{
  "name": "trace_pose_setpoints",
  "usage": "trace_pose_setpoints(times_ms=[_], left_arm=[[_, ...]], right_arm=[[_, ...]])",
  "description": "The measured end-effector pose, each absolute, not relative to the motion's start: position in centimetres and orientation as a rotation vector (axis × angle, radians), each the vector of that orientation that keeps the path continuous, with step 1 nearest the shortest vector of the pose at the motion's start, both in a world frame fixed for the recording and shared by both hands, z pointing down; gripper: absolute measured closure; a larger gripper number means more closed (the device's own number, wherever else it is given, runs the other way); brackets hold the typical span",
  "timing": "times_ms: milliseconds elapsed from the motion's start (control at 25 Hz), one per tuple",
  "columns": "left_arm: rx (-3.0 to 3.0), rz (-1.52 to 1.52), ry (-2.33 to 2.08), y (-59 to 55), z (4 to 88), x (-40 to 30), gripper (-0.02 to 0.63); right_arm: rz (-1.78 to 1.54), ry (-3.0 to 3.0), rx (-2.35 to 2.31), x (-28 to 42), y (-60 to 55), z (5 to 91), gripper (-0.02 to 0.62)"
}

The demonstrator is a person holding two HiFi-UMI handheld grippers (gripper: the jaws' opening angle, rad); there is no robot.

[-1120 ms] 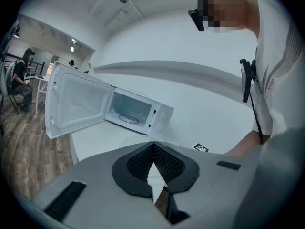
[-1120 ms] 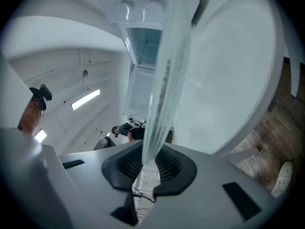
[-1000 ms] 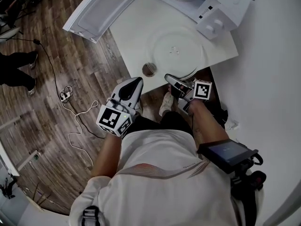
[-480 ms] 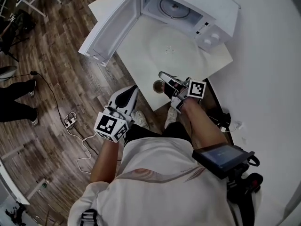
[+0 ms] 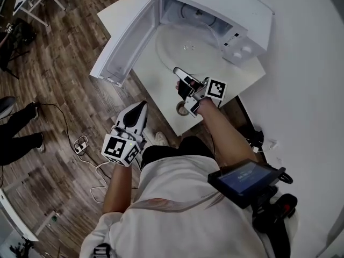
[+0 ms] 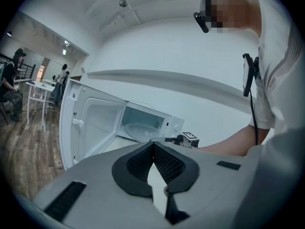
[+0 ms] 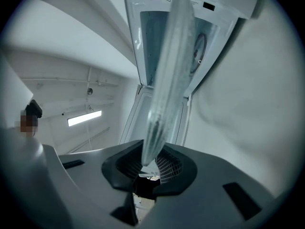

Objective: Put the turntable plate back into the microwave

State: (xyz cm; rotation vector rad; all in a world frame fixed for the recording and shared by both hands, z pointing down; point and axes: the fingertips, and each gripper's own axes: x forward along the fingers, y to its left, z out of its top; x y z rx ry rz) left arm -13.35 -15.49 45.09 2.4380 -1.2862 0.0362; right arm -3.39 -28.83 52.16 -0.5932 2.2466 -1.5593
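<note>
Glass fills the right gripper [image 5: 180, 77]: its jaws stand a little apart, pressed on the near rim of the clear turntable plate [image 5: 185, 46], and the right gripper view shows that rim edge-on between the two ribbed pads. From the grip the plate reaches toward 12 o'clock. It is held off the white table [image 5: 161, 93], with its far rim at the mouth of the white microwave [image 5: 239, 12]. Whether that rim has crossed the sill I cannot tell.

The microwave sits at 12 o'clock in the head view with its door [image 5: 126, 36] swung wide open toward 10 o'clock. In the right gripper view a round ring [image 7: 199, 46] shows on the cavity floor beyond the plate.

The left gripper [image 5: 141, 107] hangs at 7 o'clock of the right one, off the table's edge and over the wooden floor [image 5: 54, 79], well apart from the plate. Its jaws are closed tip to tip with nothing between them (only a thin V-shaped gap shows below the touching pads).

A small round dark object [image 5: 183, 110] lies near the table's near edge, partly hidden under the right gripper.
</note>
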Motion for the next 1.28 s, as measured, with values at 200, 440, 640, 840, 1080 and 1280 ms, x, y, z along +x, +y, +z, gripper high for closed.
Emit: trace_pose_setpoints(times_ms=[200,440,640,840,1080,1280], left_arm=[[2.422,0.02,-1.303,-17.5,45.0,-12.6,0.595],[2.383,0.017,-1.333,-18.9,45.9,-13.1,0.595],[2.327,0.036,-1.359,-19.2,46.8,-13.8,0.595],[2.299,0.033,-1.363,-19.5,47.4,-14.2,0.595],[2.293,0.032,-1.351,-19.9,47.9,-14.0,0.595],[2.291,0.036,-1.355,-20.4,47.8,-14.0,0.595]], right_arm=[[-1.56,2.209,-0.633,-3.3,-32.8,52.7,0.543],[-1.556,2.195,-0.693,-3.4,-37.4,53.7,0.54],[-1.571,2.148,-0.743,-3.8,-40.8,54.2,0.539],[-1.542,2.105,-0.802,-2.8,-43.7,55.3,0.538],[-1.526,2.076,-0.83,-2.5,-45.9,55.2,0.538],[-1.523,2.011,-0.848,-1.9,-48.1,54.8,0.534]])
